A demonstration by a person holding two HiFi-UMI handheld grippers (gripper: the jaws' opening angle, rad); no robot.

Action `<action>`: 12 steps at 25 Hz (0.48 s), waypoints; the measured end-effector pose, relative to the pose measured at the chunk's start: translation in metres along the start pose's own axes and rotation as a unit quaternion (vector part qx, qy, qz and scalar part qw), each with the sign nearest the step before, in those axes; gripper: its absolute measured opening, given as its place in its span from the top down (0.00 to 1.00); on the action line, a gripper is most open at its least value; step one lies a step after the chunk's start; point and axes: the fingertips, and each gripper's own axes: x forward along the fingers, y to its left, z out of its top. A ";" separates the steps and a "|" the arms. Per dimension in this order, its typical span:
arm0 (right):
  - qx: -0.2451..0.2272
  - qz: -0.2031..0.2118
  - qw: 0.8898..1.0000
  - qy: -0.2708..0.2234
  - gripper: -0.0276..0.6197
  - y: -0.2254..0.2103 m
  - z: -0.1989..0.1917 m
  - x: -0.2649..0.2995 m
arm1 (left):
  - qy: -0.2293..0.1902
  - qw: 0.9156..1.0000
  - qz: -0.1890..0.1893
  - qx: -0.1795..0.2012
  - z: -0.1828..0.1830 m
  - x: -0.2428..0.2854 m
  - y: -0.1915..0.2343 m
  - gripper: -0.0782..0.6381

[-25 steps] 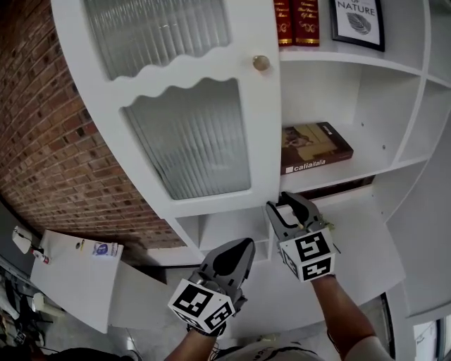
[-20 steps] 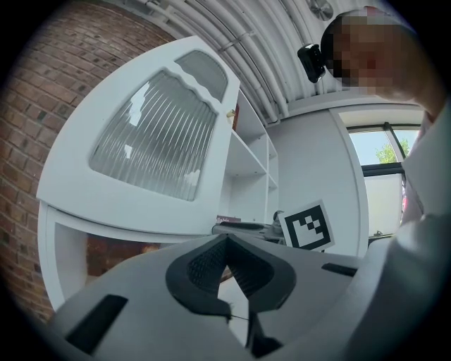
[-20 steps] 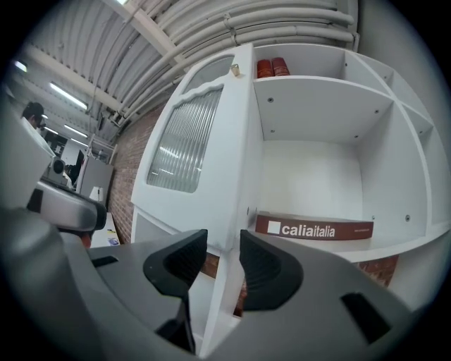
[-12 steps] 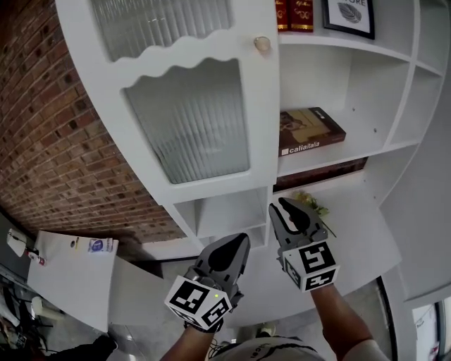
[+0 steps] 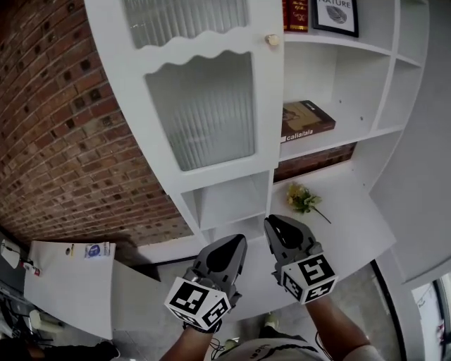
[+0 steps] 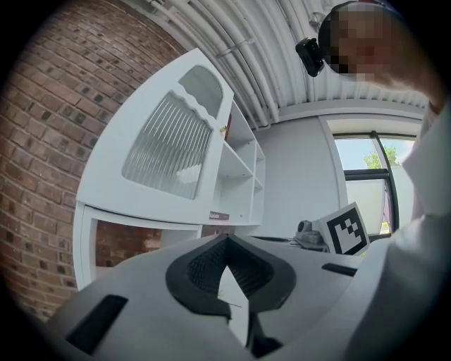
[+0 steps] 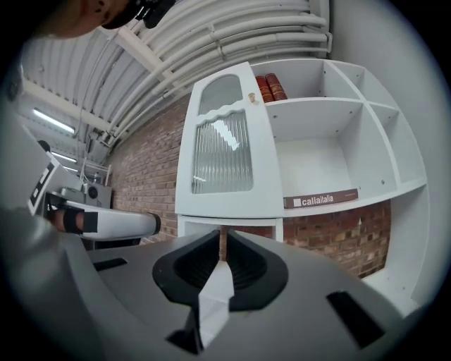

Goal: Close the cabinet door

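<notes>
Book lies on shelf, flowers on ledge, beside cabinet door.

Up at twelve o'clock the cabinet door runs off the top edge, so its head is lost. At one o'clock the red books and the framed print are cropped too, and the spine titles are unreadable. The shelved book has a cover picture too small to tell. Down at eight o'clock, a white board carries a sticker whose print can't be made out.
</notes>
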 end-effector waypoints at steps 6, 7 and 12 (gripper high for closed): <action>0.016 -0.004 1.000 0.009 0.91 0.040 -0.016 -0.018 | 0.007 1.000 -0.016 -0.004 -0.002 -0.031 -0.002 0.88; 0.015 -0.007 1.000 0.010 0.92 0.046 -0.018 -0.021 | 0.008 1.000 -0.019 -0.005 -0.003 -0.036 -0.003 0.88; 0.012 -0.023 1.000 0.008 0.93 0.066 -0.020 -0.036 | 0.009 1.000 -0.027 -0.011 -0.006 -0.058 -0.005 0.88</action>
